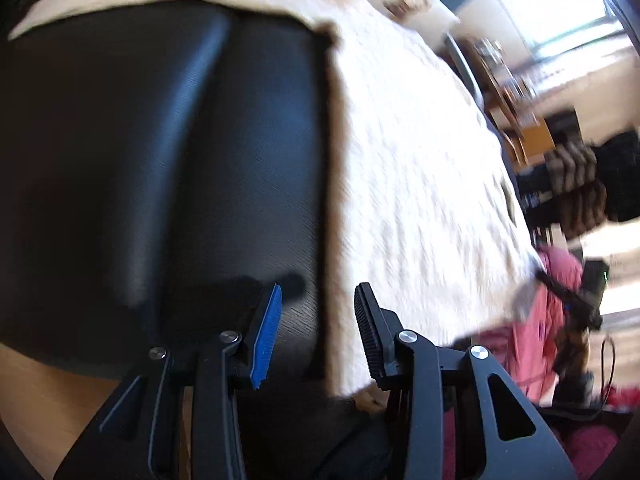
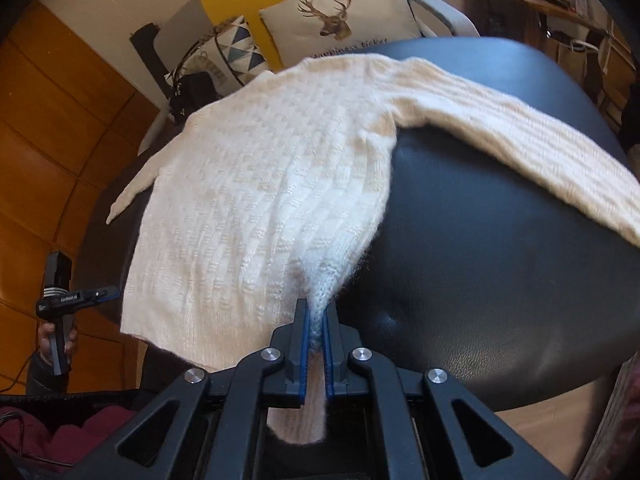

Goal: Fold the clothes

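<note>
A cream knitted sweater [image 2: 256, 184] lies spread on a black leather seat [image 2: 480, 240], one sleeve [image 2: 520, 128] stretched out to the right. My right gripper [image 2: 316, 316] is shut on the sweater's near hem corner, and the knit bunches up between the blue pads. In the left wrist view the sweater [image 1: 420, 168] covers the right side of the black seat [image 1: 160, 160]. My left gripper [image 1: 319, 292] hangs open over the sweater's left edge with nothing between its fingers. The right wrist view shows the left gripper [image 2: 108, 293] in a hand, beside the sweater's left hem.
A deer-print cushion [image 2: 340, 12] and a triangle-pattern cushion [image 2: 236, 52] stand behind the seat, next to a black bag [image 2: 192, 88]. Dark red cloth [image 2: 60, 436] lies at the lower left. A pink garment [image 1: 548, 312] is seen beyond the sweater. Wood floor [image 2: 48, 120] surrounds the seat.
</note>
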`<state>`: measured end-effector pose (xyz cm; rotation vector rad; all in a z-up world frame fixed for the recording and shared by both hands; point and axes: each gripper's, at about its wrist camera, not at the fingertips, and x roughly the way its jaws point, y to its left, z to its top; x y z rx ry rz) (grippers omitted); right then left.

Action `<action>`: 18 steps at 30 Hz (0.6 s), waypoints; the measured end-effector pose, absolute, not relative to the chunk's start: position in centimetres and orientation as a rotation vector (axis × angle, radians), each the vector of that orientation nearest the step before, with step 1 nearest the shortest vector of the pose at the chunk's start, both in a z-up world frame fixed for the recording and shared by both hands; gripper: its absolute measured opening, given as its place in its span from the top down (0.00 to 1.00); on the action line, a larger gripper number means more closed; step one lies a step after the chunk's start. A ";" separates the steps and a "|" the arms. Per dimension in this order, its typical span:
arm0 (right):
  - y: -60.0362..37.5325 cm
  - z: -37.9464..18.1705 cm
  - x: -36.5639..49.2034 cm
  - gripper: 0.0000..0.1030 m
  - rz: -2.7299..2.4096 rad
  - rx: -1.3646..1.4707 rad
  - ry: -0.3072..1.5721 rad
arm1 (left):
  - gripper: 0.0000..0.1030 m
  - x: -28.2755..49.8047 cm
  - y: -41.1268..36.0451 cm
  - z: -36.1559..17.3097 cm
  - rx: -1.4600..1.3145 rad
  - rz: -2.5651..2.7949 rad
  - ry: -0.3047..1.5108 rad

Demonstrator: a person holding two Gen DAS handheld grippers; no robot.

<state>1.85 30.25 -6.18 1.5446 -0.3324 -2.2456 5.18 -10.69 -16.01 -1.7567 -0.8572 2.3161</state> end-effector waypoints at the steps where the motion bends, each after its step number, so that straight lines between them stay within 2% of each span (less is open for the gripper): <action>1: 30.2 -6.5 1.9 0.96 -2.238 1.550 -0.342 | 0.57 4.9 -10.3 -16.2 -1.781 2.308 -0.824; 5: 29.6 -5.9 1.8 0.96 -2.235 1.548 -0.334 | 0.51 4.3 -10.4 -16.4 -1.781 2.286 -0.835; 8: 29.1 -5.5 1.7 0.96 -2.235 1.543 -0.326 | 0.52 3.9 -10.1 -16.6 -1.755 2.300 -0.822; 9: 28.9 -5.6 1.6 0.96 -2.233 1.545 -0.320 | 0.59 3.8 -9.8 -16.5 -1.736 2.331 -0.785; 10: 28.6 -5.8 1.5 0.96 -2.234 1.549 -0.311 | 0.97 3.4 -9.3 -16.6 -1.726 2.339 -0.765; 13: 28.3 -5.9 1.3 0.96 -2.240 1.547 -0.289 | 0.99 2.6 -8.3 -15.4 -1.655 2.373 -0.743; 18: 30.3 -2.0 1.9 0.96 -2.313 1.448 -0.320 | 0.99 3.5 -10.0 -7.1 -1.301 2.451 -0.855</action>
